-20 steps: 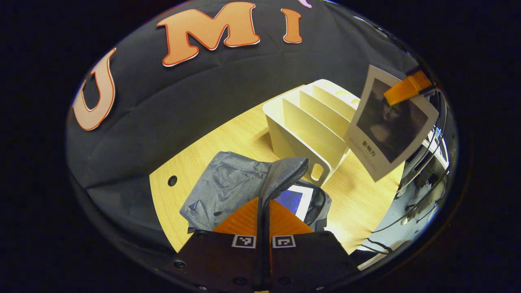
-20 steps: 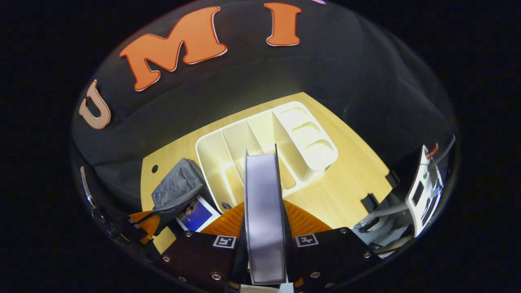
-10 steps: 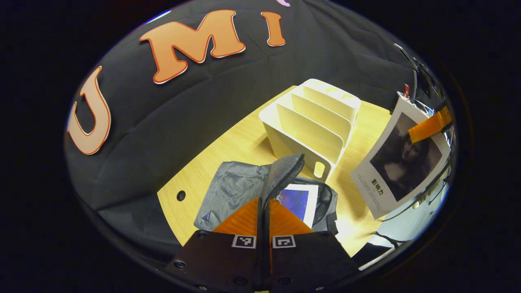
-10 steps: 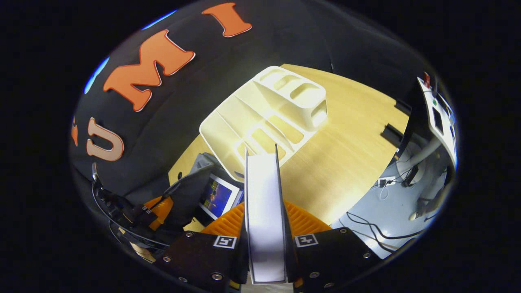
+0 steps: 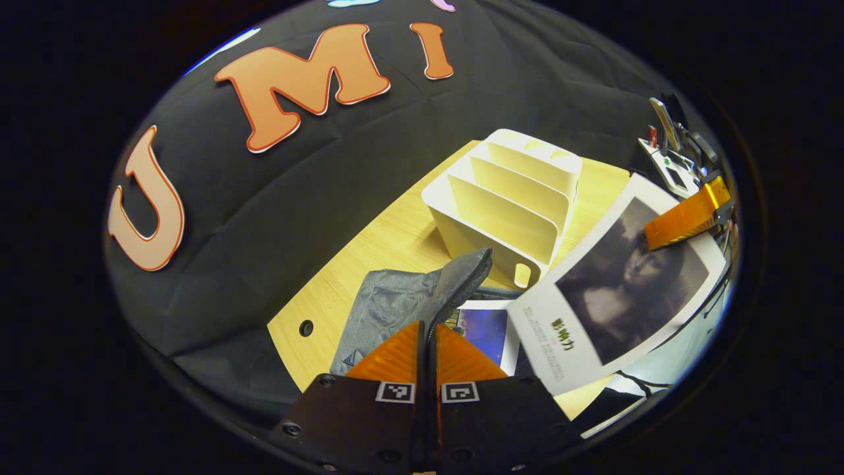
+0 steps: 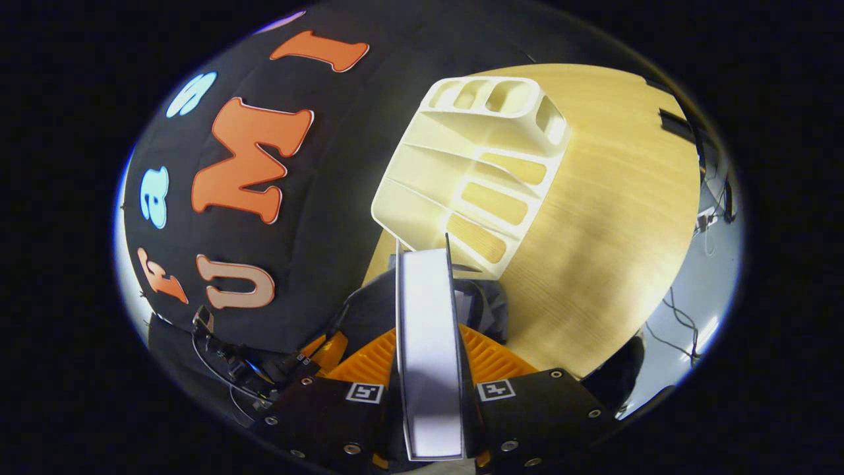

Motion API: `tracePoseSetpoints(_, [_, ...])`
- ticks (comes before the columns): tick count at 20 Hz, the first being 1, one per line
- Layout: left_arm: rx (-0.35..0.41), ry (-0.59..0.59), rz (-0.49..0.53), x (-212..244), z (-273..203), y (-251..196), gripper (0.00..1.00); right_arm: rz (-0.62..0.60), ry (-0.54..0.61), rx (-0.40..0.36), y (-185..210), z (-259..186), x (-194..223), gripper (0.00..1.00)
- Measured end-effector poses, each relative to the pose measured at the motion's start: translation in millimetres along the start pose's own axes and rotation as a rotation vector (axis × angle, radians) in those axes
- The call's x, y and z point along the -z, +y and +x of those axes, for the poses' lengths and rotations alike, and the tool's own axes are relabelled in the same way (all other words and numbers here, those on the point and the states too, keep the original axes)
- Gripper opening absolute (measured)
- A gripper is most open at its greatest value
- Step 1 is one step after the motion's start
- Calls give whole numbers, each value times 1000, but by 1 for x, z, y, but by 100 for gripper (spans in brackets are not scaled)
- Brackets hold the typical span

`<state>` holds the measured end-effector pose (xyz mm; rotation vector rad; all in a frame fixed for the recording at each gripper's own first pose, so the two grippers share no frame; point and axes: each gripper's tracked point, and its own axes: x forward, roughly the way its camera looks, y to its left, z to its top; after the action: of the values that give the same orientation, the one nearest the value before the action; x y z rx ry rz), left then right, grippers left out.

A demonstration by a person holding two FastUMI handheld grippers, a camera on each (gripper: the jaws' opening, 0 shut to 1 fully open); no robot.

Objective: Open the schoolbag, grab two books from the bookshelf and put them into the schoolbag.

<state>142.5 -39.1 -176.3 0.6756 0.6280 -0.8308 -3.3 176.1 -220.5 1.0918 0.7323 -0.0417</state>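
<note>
While the wooden bench [image 5: 389, 237] carries every item, the largest of them is the cream bookshelf [image 5: 508, 204], an upright divided rack standing near the dark cloth wall, its slots vacant. Just in front of it lies the grey schoolbag [image 5: 389, 307], its zipped flap lifted by the left claw [image 5: 427, 330], whose fingers are pressed together on the flap's edge. Inside the opened bag lies a book with a blue cover [image 5: 486, 328]. A second book with a dark portrait cover [image 5: 616, 290] hangs tilted over the bag's mouth, overlapping the first; the right claw [image 6: 428, 343] is clamped on it, and in the right gripper view its white page edge runs straight ahead between the fingers.
</note>
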Motion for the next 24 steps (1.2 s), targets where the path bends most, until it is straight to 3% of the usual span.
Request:
tracePoseSetpoints(5, [-1, 1, 9, -8, -1, 2, 1, 144, -3, -63, -7, 58, 14, 37])
tracePoseSetpoints(11, [9, -5, 14, -16, -2, -1, 1, 207, -75, -146, 4, 102, 11, 37])
tracePoseSetpoints(16, [18, -15, 32, -21, -4, -2, 1, 180, -146, -144, 13, 127, 15, 37])
tracePoseSetpoints(24, [54, -45, 60, -35, -7, -14, 1, 247, -193, -145, 27, 161, 27, 37])
